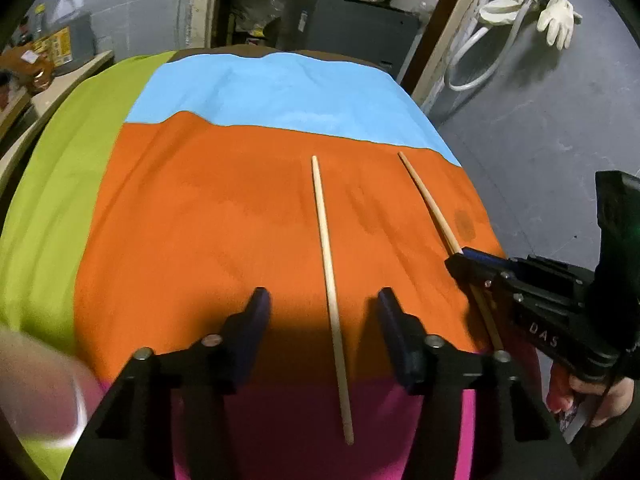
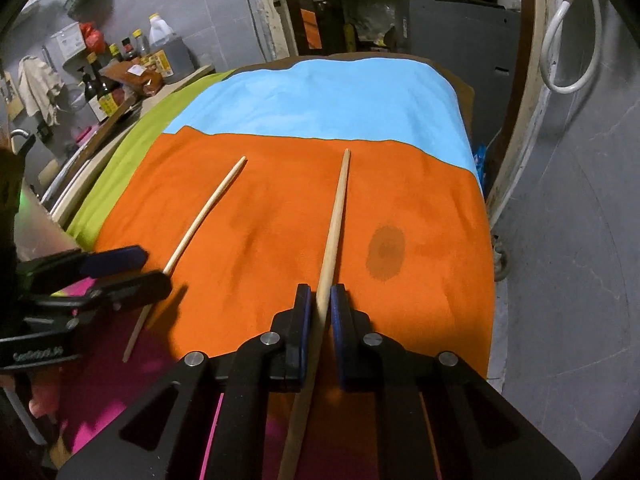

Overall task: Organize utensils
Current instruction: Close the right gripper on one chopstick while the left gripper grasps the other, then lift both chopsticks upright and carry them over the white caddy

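From the left wrist, the left claw (image 1: 320,300) stands partly open, its dark blue padded fingers (image 1: 256,320) flanking, without touching, a pale, slender, round wooden chopstick (image 1: 330,292) that lies lengthwise on the tabletop. That surface is draped in soft matte cloths: an orange cloth (image 1: 200,232) in the middle, a sky-blue cloth (image 1: 272,92) at the far end, a lime-green cloth (image 1: 52,184) on the left and a magenta cloth (image 1: 288,420) nearest. To the right, the right claw (image 1: 460,256), black and angular, is closed on a second chopstick (image 1: 428,200) which runs away toward the blue cloth. Beyond the tabletop are grey walls, a pale glove (image 1: 556,20) hanging beside a white hose (image 1: 476,56), and bottles on a side counter at the far left. From the right wrist, the right claw (image 2: 320,300) pinches the second chopstick (image 2: 338,216) between its blue pads, the tapered stick running forward over the orange cloth (image 2: 420,300). A round dark stain (image 2: 386,254) marks the cloth just right of it. The first chopstick (image 2: 200,224) lies to the left, angled, with the left claw (image 2: 128,276) over its near part. Sauce bottles (image 2: 102,96) crowd a counter at the far left.
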Demonstrator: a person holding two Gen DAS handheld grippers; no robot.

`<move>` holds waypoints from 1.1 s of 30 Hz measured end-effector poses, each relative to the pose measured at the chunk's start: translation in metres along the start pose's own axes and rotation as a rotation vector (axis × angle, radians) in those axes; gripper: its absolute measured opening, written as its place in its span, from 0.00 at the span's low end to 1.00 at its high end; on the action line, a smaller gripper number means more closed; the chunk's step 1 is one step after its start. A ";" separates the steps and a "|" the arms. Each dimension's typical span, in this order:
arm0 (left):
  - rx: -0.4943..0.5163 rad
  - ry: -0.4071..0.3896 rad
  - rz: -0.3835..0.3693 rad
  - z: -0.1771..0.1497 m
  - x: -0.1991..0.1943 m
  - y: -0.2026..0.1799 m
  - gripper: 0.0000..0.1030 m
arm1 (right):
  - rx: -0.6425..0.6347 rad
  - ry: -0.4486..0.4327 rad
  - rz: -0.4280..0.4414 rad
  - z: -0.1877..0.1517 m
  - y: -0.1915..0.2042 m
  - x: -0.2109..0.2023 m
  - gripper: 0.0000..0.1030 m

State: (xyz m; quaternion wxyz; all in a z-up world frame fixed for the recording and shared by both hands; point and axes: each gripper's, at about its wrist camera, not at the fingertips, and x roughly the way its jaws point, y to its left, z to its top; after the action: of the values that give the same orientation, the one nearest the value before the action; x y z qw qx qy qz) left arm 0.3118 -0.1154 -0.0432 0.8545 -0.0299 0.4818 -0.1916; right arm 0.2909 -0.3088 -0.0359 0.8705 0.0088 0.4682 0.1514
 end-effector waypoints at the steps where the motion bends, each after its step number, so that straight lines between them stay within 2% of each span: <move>1: 0.003 0.011 0.004 0.005 0.004 0.001 0.40 | 0.007 0.003 0.003 0.002 -0.001 0.002 0.08; 8: 0.011 0.070 0.040 0.032 0.023 0.003 0.27 | 0.067 0.046 0.036 0.024 -0.008 0.018 0.08; 12: 0.018 0.109 0.049 0.037 0.027 0.003 0.24 | 0.085 0.077 0.033 0.035 -0.007 0.026 0.09; 16: -0.003 0.123 0.064 0.039 0.025 0.006 0.05 | 0.110 0.083 0.039 0.038 -0.007 0.027 0.07; 19: -0.020 0.113 0.056 0.036 0.019 0.009 0.02 | 0.136 0.054 0.055 0.034 -0.008 0.021 0.05; 26: -0.003 -0.060 0.038 0.009 -0.021 0.005 0.02 | 0.101 -0.091 0.106 0.012 0.016 -0.015 0.05; 33: 0.019 -0.327 0.030 -0.036 -0.080 0.002 0.02 | 0.033 -0.266 0.108 -0.015 0.048 -0.048 0.04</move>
State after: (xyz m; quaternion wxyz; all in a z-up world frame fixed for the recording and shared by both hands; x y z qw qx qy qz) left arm 0.2453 -0.0803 0.0014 0.9245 -0.0454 0.3350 -0.1761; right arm 0.2418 -0.2776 0.0022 0.9152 0.0681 0.3502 0.1877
